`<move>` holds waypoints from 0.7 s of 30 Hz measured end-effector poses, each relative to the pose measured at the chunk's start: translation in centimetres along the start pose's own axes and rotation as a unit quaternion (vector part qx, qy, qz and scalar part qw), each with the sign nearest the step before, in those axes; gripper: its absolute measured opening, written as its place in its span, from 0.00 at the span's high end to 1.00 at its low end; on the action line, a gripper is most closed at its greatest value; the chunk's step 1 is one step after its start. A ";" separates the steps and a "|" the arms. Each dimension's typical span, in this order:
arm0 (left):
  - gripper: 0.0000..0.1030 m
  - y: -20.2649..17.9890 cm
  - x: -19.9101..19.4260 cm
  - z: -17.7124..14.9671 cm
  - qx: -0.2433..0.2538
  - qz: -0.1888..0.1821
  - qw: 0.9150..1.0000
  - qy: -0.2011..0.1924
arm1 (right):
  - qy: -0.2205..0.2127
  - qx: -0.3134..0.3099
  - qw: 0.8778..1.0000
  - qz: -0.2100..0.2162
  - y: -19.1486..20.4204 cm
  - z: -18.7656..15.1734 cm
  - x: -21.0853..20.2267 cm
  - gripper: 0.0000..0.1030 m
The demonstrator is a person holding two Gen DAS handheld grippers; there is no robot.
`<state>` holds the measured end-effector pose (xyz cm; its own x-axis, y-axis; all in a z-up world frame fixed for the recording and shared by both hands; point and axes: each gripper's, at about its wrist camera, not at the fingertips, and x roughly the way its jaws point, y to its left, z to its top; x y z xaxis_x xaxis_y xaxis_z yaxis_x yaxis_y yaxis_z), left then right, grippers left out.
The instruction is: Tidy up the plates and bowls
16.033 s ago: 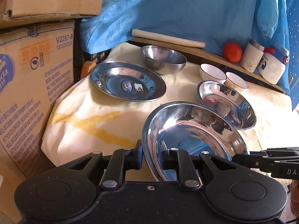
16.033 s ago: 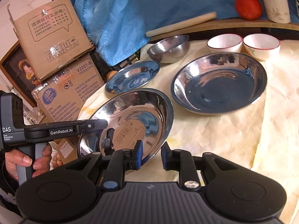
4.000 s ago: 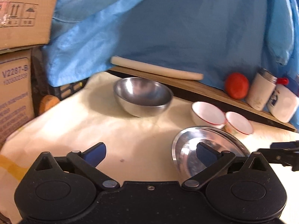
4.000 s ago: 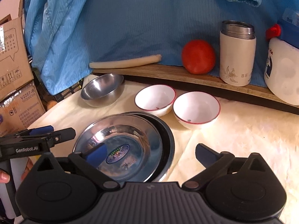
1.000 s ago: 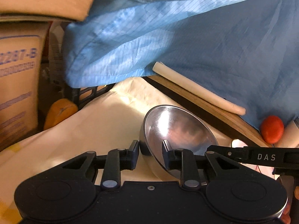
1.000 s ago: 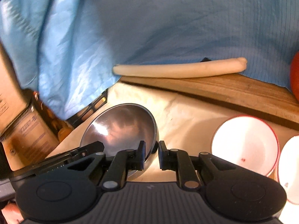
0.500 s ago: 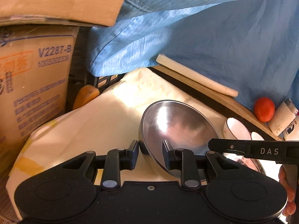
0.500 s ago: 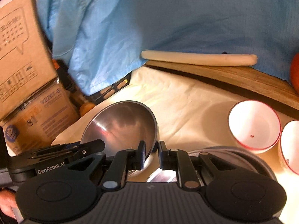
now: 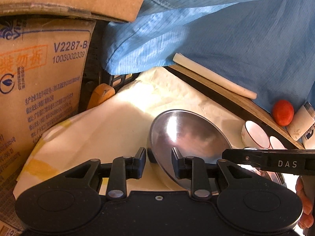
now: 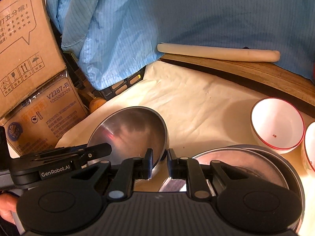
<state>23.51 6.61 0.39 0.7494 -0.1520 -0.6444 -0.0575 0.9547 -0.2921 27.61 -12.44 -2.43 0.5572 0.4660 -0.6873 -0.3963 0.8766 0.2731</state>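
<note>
A steel bowl (image 9: 189, 137) (image 10: 130, 131) sits on the cream cloth just left of a stack of steel plates (image 10: 246, 163). My left gripper (image 9: 158, 162) straddles the bowl's near-left rim, one finger outside and one inside. Its jaws are opening, and a thin gap shows beside the rim. My right gripper (image 10: 159, 164) straddles the bowl's right rim. Its jaws are opening too, and the outer pad stands just off the metal. Two white bowls with red rims (image 10: 277, 123) (image 10: 311, 143) stand behind the plates.
Stacked cardboard boxes (image 9: 39, 88) wall off the left side, with an orange object (image 9: 101, 94) in the gap. A blue cloth (image 10: 196, 19) hangs behind. A wooden board (image 10: 256, 70) carries a rolling pin (image 10: 216, 54), a tomato (image 9: 282, 112) and a jar (image 9: 301, 122).
Both grippers drew back from the rear of the table with the bowl, bringing it beside the plate stack. Both pairs of jaws have spread slightly around the rim.
</note>
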 end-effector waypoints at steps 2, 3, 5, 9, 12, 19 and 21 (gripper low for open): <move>0.61 0.1 -0.1 0.2 0.000 0.005 1.000 -0.005 | -0.003 0.003 1.000 -0.003 -0.2 0.0 -0.1 0.75; 0.58 0.1 -0.3 0.2 0.001 0.008 1.000 -0.006 | -0.004 0.004 1.000 -0.003 -0.3 0.0 -0.3 0.75; 0.53 0.2 -0.8 0.4 0.002 0.014 1.000 -0.014 | -0.011 0.009 1.000 -0.001 -0.7 0.1 -0.7 0.72; 0.40 -0.2 -1.8 0.7 0.002 0.022 0.999 -0.037 | -0.039 0.021 0.999 0.002 -1.5 0.6 -2.4 0.60; 0.27 -1.2 -2.3 1.0 0.012 0.015 0.999 -0.049 | -0.063 0.031 0.998 -0.001 -2.6 0.9 -4.1 0.47; 0.02 -4.4 -2.3 2.8 0.047 -0.009 0.996 -0.081 | -0.100 0.048 0.994 -0.015 -5.6 0.8 -7.8 0.16; 0.01 -5.6 -1.9 3.3 0.059 -0.022 0.994 -0.084 | -0.110 0.056 0.992 -0.018 -6.6 0.6 -8.8 0.13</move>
<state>24.58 2.45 5.63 0.8497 -0.1587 -0.5028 0.0485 0.9731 -0.2253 25.72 -22.26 2.22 0.7207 0.4377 -0.5376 -0.2960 0.8955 0.3323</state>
